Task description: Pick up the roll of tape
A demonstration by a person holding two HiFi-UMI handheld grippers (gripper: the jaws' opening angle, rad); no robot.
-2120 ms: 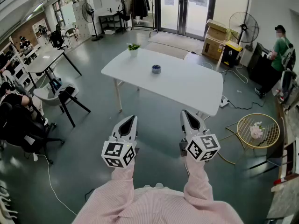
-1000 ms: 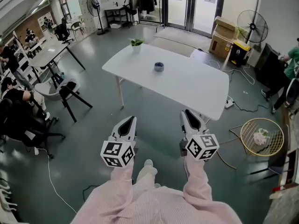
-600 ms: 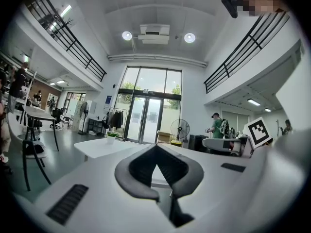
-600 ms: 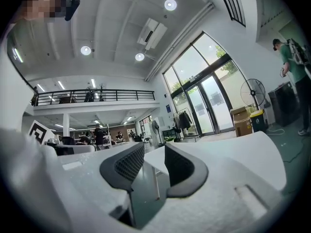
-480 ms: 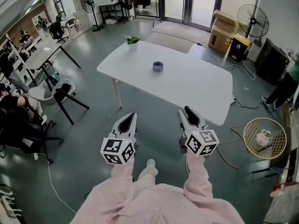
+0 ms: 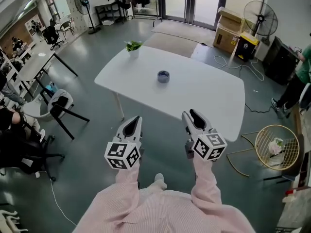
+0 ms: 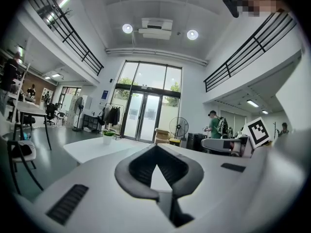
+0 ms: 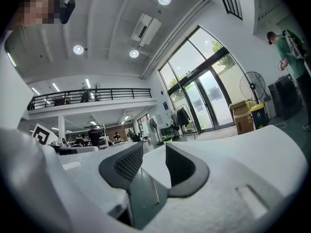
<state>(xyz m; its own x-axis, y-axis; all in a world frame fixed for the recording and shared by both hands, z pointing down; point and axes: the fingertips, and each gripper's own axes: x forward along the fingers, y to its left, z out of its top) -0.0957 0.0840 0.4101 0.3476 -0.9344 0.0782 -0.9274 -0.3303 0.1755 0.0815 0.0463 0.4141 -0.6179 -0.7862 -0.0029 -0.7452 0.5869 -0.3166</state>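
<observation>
Right tongs [image 6: 193, 114] have neared the table [image 6: 204, 93], jaws opening empty.

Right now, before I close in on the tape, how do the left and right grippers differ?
The left gripper has its jaws together at the tips; the right gripper has them apart and opening. In the head view, the right gripper overlaps the table edge; the left gripper shows against floor. Both are empty and short of the roll of tape.

Bright daylight through the glass doors [image 6: 204, 1], ceiling lamps [image 7: 127, 28] glow, sharp centre, fisheye-bent dark corners.
</observation>
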